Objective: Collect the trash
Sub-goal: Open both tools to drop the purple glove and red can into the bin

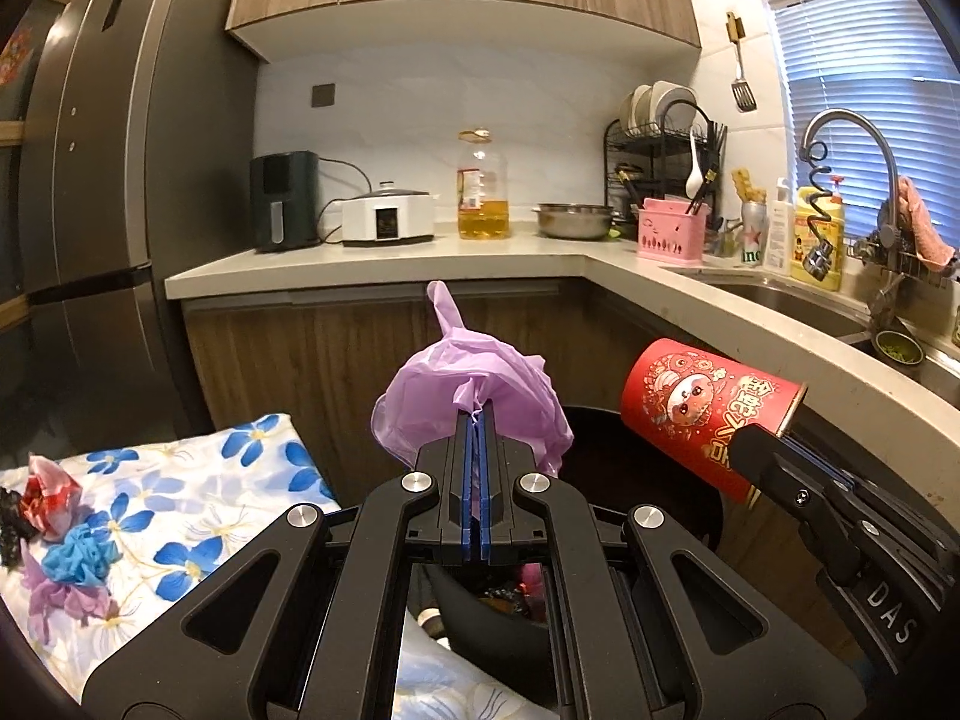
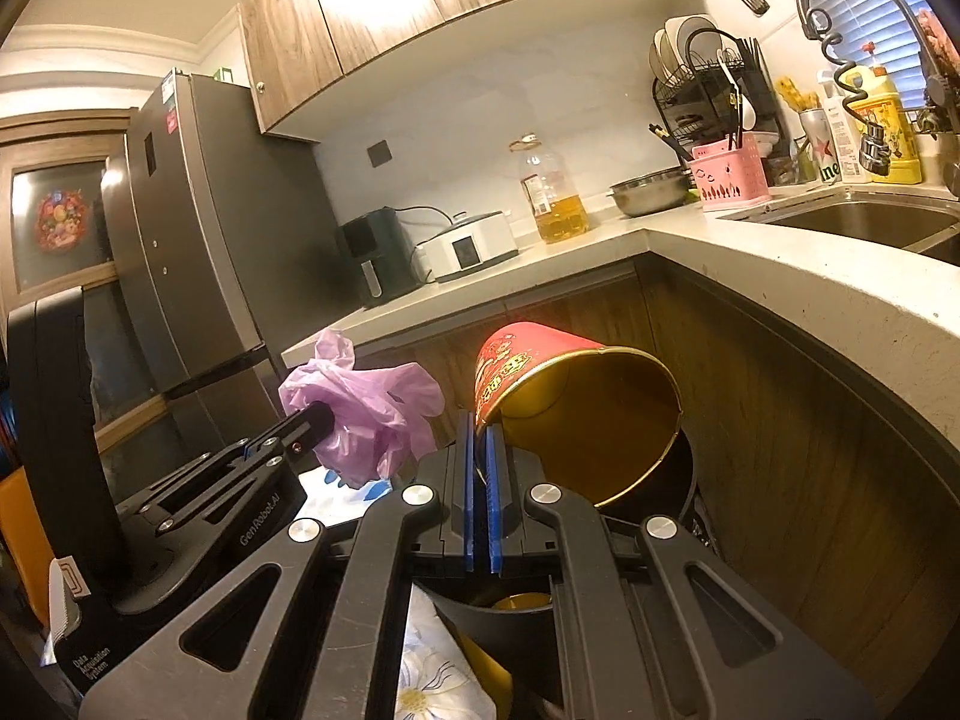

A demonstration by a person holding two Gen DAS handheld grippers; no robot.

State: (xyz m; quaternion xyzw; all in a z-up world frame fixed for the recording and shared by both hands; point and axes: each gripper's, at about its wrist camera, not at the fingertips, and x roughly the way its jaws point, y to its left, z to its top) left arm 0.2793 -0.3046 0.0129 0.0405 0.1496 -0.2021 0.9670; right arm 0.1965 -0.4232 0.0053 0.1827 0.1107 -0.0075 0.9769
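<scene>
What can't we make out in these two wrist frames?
- Bin contents: both views, blocked by gripper bodies, purple bag and red cup.
- Left gripper fingertips: buried in the bag.
- Trash pile on floral cloth: left wrist only, at the distorted edge.

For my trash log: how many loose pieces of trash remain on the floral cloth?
3: red wrapper, blue wad, purple wad, all at its left edge; more may be hidden.

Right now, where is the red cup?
The red cup is tilted in the right tongs, above the black bin, right of the purple bag.
</scene>
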